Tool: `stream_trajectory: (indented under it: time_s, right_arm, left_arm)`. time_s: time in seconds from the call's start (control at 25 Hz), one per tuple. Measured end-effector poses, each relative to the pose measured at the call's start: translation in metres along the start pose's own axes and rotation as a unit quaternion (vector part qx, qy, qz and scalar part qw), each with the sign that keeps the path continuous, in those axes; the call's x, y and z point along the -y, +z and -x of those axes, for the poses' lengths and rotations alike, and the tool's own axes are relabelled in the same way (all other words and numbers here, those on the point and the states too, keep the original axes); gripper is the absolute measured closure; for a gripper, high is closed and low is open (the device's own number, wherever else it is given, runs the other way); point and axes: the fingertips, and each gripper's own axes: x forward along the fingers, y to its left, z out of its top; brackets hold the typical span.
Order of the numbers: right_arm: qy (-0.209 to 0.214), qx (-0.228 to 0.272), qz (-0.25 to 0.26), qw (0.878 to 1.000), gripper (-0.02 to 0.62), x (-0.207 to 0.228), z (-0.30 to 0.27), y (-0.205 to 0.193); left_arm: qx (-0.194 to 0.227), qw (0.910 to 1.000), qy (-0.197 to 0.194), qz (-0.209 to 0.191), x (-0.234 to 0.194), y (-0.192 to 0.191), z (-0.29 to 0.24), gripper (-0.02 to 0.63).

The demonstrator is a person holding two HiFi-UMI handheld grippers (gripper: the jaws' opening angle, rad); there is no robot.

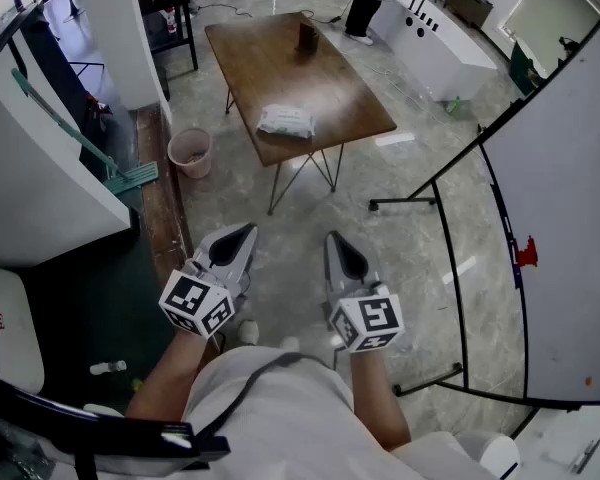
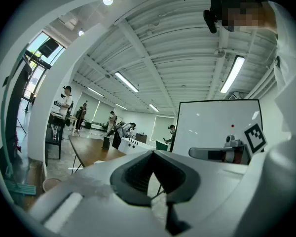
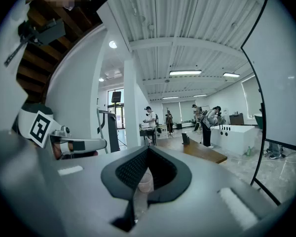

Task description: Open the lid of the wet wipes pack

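Note:
The wet wipes pack point(image 1: 285, 121), white and flat, lies near the front edge of a brown wooden table point(image 1: 310, 83) several steps ahead of me. My left gripper point(image 1: 237, 242) and right gripper point(image 1: 341, 250) are held side by side close to my body, over the floor and well short of the table. Both point level toward it. In the left gripper view the left gripper point(image 2: 153, 157) has its dark pads closed together with nothing between them. The right gripper point(image 3: 147, 153) looks the same in its own view. The table point(image 3: 205, 153) shows beyond the right jaws.
A dark upright object point(image 1: 307, 36) stands at the table's far end. A pink bucket point(image 1: 190, 151) sits on the floor left of the table. A large whiteboard point(image 1: 570, 238) on a black stand fills the right side. A white counter point(image 1: 435, 43) and a person point(image 1: 363, 3) are further back.

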Motion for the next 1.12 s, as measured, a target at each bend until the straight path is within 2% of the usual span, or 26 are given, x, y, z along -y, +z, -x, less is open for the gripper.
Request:
stream_trajectory:
  time_s: [0.48,1.12]
  right_arm:
    - [0.0,0.004,-0.018,1.0,0.588,0.0,-0.019,0.0]
    - [-0.023,-0.004,-0.02,1.0,0.588,-0.014,-0.038,-0.011]
  left_arm:
    - [-0.003,1.0,-0.008,-0.003,-0.021,0.004,-0.011,0.6]
    - [-0.018,0.9995,-0.025,0.001,-0.058,-0.006,0.003,0.6]
